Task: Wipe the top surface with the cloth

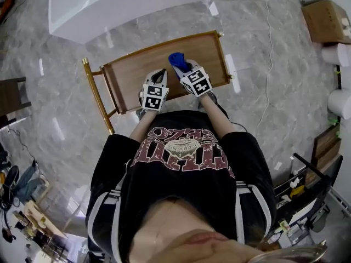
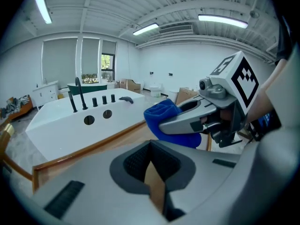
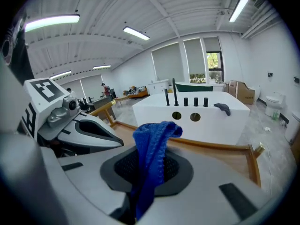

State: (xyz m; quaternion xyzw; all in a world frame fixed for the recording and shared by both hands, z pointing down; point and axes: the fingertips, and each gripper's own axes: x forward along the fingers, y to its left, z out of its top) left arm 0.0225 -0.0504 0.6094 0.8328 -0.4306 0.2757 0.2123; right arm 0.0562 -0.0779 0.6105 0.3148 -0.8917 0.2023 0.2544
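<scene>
The wooden top (image 1: 129, 78) with its raised rim stands in front of me on a gold frame. A blue cloth (image 1: 176, 58) is bunched in my right gripper (image 1: 181, 66), whose jaws are shut on it above the far middle of the top. In the right gripper view the cloth (image 3: 152, 146) stands up between the jaws of the right gripper (image 3: 149, 172). My left gripper (image 1: 159, 76) hovers just left of it, shut with nothing held. In the left gripper view, the left gripper (image 2: 153, 175) shows a thin wedge of wood, with the cloth (image 2: 161, 114) to its right.
A white bathtub (image 1: 98, 7) with black taps stands just beyond the top. A cardboard box (image 1: 327, 19) and white rolls (image 1: 340, 53) lie at the right on the marble floor. Dark furniture (image 1: 11, 97) is at the left.
</scene>
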